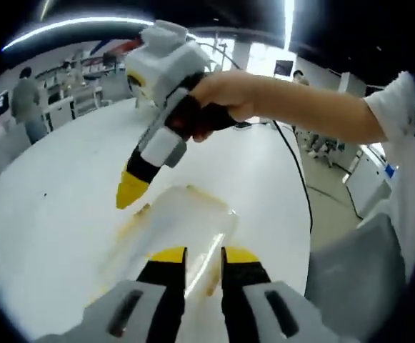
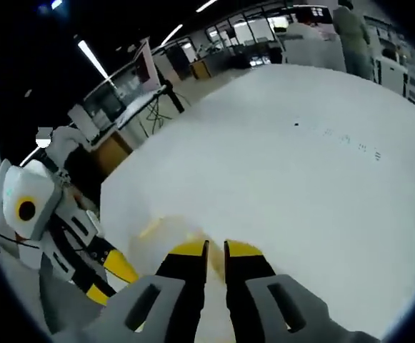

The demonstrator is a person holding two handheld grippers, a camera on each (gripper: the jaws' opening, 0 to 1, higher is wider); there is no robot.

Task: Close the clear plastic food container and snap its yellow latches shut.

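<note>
White counter (image 1: pixel 50 207) carries our container (image 1: pixel 182 225), lying just ahead of our left gripper (image 1: pixel 203 259), jaws slightly apart, gripping nothing. Our right gripper (image 2: pixel 216 250), jaws nearly closed and empty, points at the container's yellow-latched edge (image 2: pixel 150 229).

The right gripper (image 2: pixel 216 250) rises from the bottom of the right gripper view, its two yellow-tipped black jaws close together with a thin gap between them. Just past the tips lies the container (image 2: pixel 166 229), clear and blurred, with a yellow latch (image 2: pixel 148 229) at its left edge. It rests on a white table (image 2: pixel 300 164). At lower left the left gripper (image 2: pixel 111 275) comes in, yellow-tipped. A person (image 2: pixel 350 32) stands beyond the table at upper right.
</note>
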